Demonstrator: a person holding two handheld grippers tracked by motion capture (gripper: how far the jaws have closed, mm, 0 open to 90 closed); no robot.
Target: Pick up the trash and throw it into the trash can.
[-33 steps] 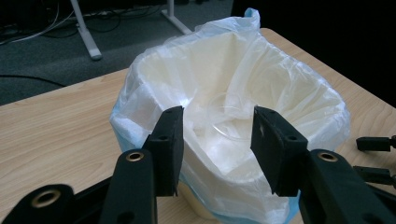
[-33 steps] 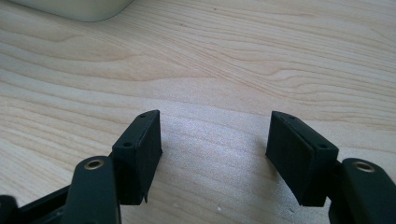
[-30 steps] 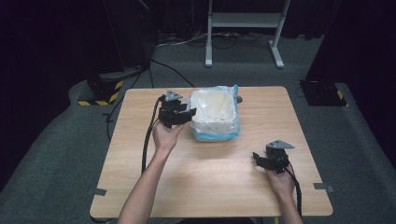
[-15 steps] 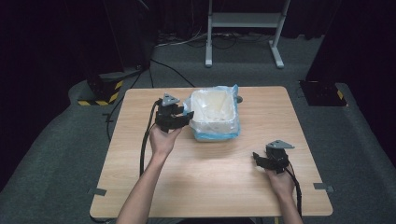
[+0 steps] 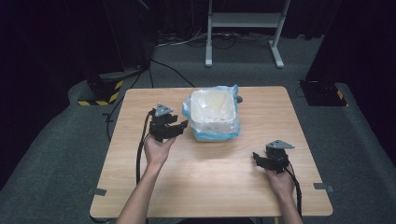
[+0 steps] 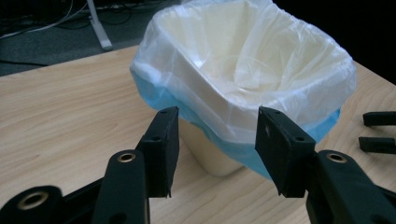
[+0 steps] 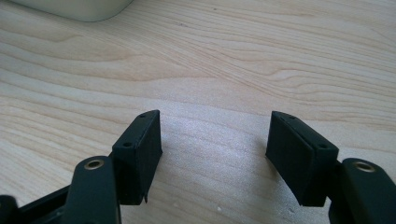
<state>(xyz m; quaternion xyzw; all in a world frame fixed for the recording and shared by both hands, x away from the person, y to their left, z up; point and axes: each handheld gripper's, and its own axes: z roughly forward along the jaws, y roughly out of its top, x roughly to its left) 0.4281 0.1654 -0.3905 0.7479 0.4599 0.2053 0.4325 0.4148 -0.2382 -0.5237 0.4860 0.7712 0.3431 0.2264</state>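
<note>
A small white bin lined with a thin white-and-blue plastic bag stands at the table's middle back; the bag's edge is folded down over the rim. My left gripper is held just left of the bin, jaws open and pointing at its side, and nothing is between them. In the left gripper view the left gripper frames the bin's lower wall a short way off. My right gripper rests low at the front right, open, over bare wood. In the right gripper view the right gripper is empty.
The wooden table has bare wood in front of the bin and at the left. The bin's base edges the top of the right gripper view. A metal stand and cables lie on the floor behind the table.
My left gripper has drawn back slightly from the bin, toward the person. The right gripper and the bin have not moved.
</note>
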